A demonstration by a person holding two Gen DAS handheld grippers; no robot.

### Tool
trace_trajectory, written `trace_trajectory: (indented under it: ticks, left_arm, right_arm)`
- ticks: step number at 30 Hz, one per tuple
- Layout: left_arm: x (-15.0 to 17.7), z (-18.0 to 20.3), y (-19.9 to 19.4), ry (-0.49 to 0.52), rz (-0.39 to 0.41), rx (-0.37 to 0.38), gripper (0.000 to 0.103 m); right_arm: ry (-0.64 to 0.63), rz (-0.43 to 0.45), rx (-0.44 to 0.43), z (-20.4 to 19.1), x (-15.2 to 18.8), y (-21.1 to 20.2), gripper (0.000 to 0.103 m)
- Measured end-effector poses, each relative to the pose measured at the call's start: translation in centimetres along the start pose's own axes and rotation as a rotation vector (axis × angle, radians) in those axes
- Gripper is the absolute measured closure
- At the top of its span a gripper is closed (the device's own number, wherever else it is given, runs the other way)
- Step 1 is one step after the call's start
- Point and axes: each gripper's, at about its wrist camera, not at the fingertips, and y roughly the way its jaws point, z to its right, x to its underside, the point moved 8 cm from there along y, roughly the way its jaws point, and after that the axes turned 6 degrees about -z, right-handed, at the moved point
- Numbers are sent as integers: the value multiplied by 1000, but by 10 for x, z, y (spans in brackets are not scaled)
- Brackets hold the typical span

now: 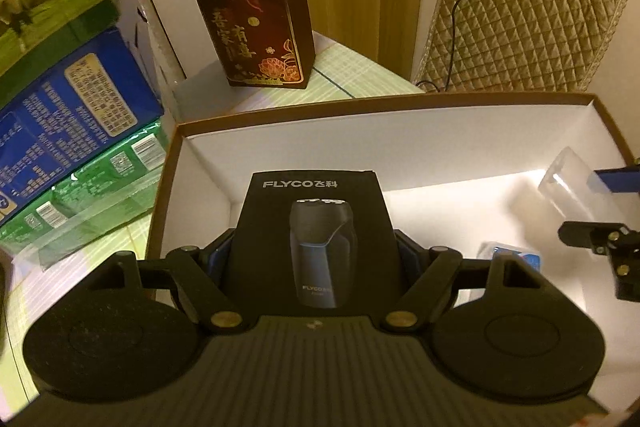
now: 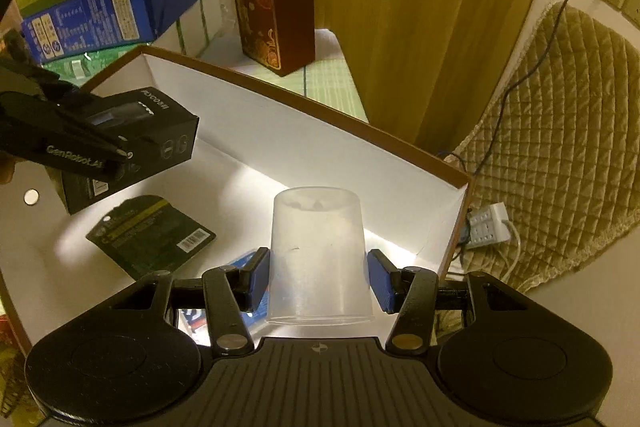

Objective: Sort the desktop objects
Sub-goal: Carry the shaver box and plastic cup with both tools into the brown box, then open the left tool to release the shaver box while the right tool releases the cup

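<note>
left claw (image 1: pixel 316 251): clamped on black box (image 1: pixel 316 227), over the tray (image 1: pixel 400 107) | right claw (image 2: pixel 318 281): clamped on clear cup (image 2: pixel 316 251), over the tray too | risk: smooth cup may slip; claws are close and may bump

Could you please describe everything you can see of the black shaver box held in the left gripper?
The shaver box is matte black cardboard, printed with FLYCO lettering and a picture of an electric shaver. The left gripper clamps its two sides between blue-padded fingers. It hangs tilted above the white floor of the open tray, over a dark blister card, touching nothing else visible.
</note>
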Motion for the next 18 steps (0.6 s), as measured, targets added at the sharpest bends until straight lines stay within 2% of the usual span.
trace_trajectory:
  ticks: [7,18]
  left_arm:
    - [-2,2,13,20,-1,-11,27]
    - [1,-5,-4,16,22,3,26]
  right_arm:
    - [-5,-7,9,2,-5,8,53]
    - [-20,4,34,4,-10,15,53]
